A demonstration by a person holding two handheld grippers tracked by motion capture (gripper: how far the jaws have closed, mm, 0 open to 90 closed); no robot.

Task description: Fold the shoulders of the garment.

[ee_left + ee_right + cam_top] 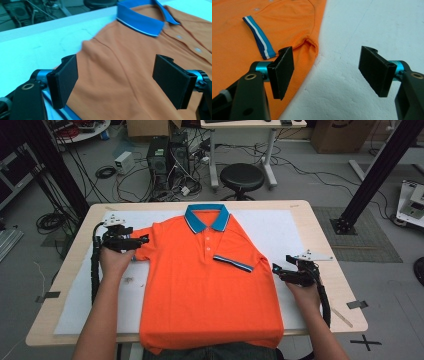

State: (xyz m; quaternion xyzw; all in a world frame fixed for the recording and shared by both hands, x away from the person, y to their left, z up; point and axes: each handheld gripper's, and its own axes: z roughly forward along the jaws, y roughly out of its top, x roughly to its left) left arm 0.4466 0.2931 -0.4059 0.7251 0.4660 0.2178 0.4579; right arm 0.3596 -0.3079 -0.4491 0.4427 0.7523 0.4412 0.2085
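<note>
- My left gripper (140, 240) sits at the shirt's left shoulder, jaws spread wide with nothing pinched; in its own view (115, 82) orange cloth lies between and beneath the pads, untouched as far as I can tell.
- The orange polo shirt (200, 285) lies face up on the white sheet (280, 227) covering the table (325, 245), blue collar (207, 218) toward the far edge, hem hanging over the near edge.
- One sleeve is folded across the chest (its blue striped cuff (233, 262) shows).
- My right gripper (276, 271) rests just beside the shirt's right edge, jaws apart and empty (325, 72).
</note>
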